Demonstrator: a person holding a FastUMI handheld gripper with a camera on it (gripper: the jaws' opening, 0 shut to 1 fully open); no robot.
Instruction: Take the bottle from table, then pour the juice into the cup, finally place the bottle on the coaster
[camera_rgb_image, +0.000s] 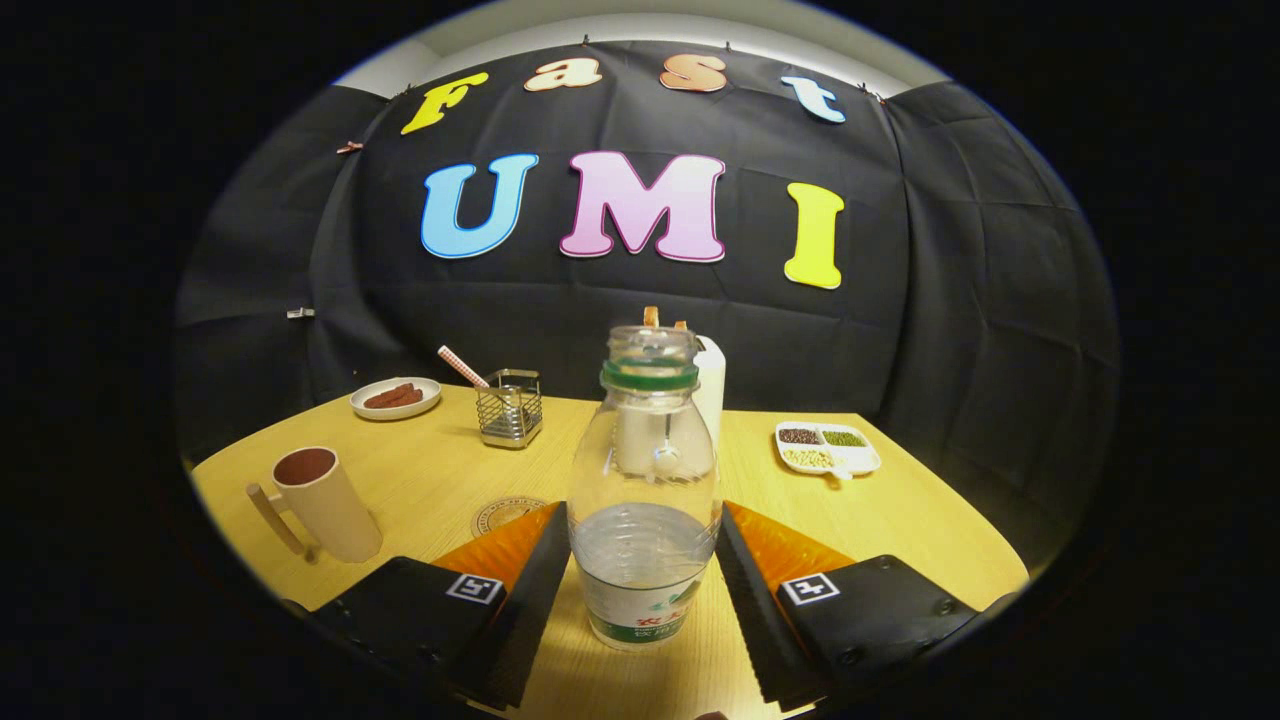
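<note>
A clear plastic bottle (645, 500) with no cap and a green neck ring stands upright on the wooden table (920, 520), about a third full of clear liquid. It sits between my fingers. My gripper (643, 560) is shut on the bottle, with the left pad (535, 590) and the right pad (750, 600) pressing its lower sides. A beige cup (325, 505) with a handle stands to the left, beyond the left finger. The round coaster (508, 513) lies flat just ahead of the left finger, partly hidden by it.
At the back left are a white plate of sausages (395, 397) and a wire holder (510, 408) with a straw. A white roll (711, 385) stands behind the bottle. A divided dish of grains (828, 447) lies at the back right.
</note>
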